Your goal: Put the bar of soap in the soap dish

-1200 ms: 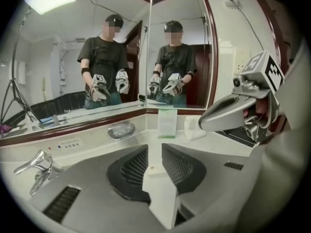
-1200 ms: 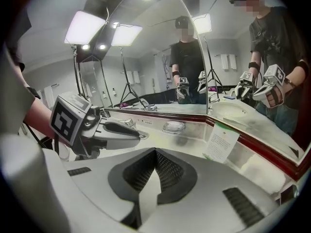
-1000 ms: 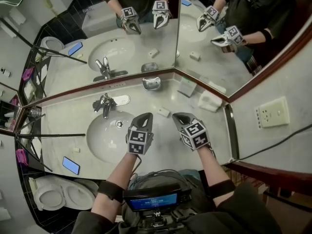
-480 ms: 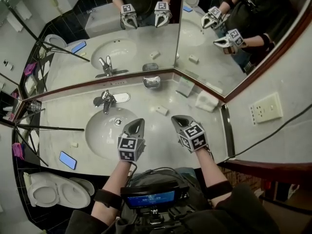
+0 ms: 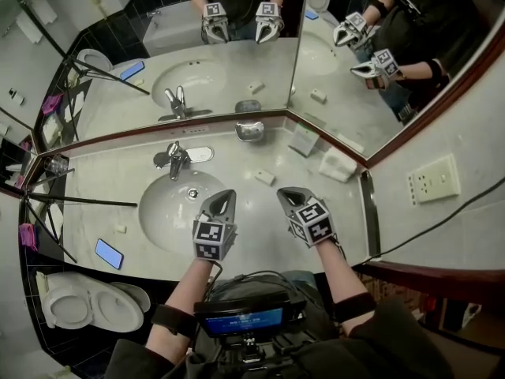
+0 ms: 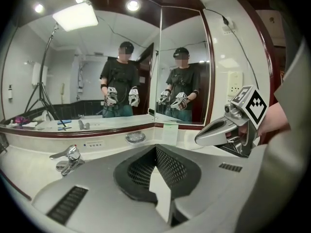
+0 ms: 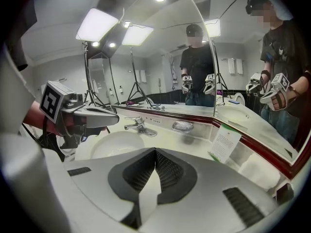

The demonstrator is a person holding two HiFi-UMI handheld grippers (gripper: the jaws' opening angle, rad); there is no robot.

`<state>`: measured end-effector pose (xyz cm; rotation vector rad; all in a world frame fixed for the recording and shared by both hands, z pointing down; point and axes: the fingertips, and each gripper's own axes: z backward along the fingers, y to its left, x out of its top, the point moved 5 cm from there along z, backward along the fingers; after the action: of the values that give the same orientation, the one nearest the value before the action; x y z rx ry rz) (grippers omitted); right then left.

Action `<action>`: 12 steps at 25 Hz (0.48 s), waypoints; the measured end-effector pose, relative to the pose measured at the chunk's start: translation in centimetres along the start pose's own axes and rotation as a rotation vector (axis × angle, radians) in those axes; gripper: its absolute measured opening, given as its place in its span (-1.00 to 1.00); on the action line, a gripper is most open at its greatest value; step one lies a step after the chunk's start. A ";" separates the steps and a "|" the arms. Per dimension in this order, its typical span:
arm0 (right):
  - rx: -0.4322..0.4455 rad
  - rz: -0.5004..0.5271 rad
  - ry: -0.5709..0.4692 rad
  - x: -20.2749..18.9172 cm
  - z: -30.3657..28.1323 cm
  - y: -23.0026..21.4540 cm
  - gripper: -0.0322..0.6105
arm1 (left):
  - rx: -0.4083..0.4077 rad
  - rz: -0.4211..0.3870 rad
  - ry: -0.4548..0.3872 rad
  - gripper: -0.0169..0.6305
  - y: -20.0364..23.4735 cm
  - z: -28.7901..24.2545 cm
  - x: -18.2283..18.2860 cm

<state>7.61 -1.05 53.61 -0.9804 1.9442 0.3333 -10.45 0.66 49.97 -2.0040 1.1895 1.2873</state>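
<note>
Well, at the near rim of the sink (image 5: pixel 177 208) the left gripper (image 5: pixel 223 196) hovers with its jaws pressed together on nothing, and beside it the right gripper (image 5: pixel 286 194) is closed and empty too, above the counter (image 5: pixel 259 215). The bar of soap (image 5: pixel 264 178) lies on the counter just beyond their tips, touched by neither. The soap dish (image 5: pixel 250 131) sits farther back against the wall under the mirror, right of the faucet (image 5: pixel 175 158).
</note>
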 end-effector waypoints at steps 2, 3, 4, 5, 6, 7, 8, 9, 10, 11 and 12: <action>-0.013 0.036 0.021 -0.1 -0.6 -0.1 -0.83 | 0.000 -0.001 0.001 -0.94 0.1 -0.2 0.0; -0.019 0.063 0.039 -0.1 -1.0 -0.1 -0.83 | 0.000 0.001 0.001 -0.94 0.1 -0.3 -0.1; -0.022 0.092 0.060 0.0 -1.4 0.0 -0.83 | 0.000 0.003 0.002 -0.94 0.2 -0.4 -0.1; -0.021 0.121 0.085 0.2 -1.8 0.1 -0.82 | -0.001 0.004 0.004 -0.94 0.3 -0.6 -0.1; -0.016 0.152 0.111 0.3 -2.3 0.1 -0.78 | -0.002 0.005 0.007 -0.94 0.3 -0.8 -0.2; -0.010 0.182 0.139 0.3 -3.0 0.1 -0.68 | -0.003 0.006 0.011 -0.94 0.3 -1.0 -0.3; -0.002 0.212 0.169 0.0 -3.8 -0.1 -0.57 | -0.004 0.006 0.015 -0.94 0.3 -1.1 -0.4; 0.006 0.244 0.201 -0.3 -4.6 -0.3 -0.53 | -0.005 0.005 0.019 -0.94 0.2 -1.3 -0.5; 0.013 0.280 0.237 -0.6 -5.3 -0.5 -0.45 | -0.005 0.003 0.023 -0.94 0.3 -1.5 -0.7; 0.019 0.319 0.273 -0.7 -6.2 -0.7 -0.36 | -0.005 0.002 0.026 -0.94 0.3 -1.6 -0.8; 0.024 0.356 0.307 -0.9 -7.1 -0.9 -0.31 | -0.006 0.003 0.029 -0.94 0.4 -1.8 -1.0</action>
<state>4.28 -5.22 58.40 -0.6958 2.4032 0.3756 -10.09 -0.52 51.68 -2.0319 1.2038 1.2685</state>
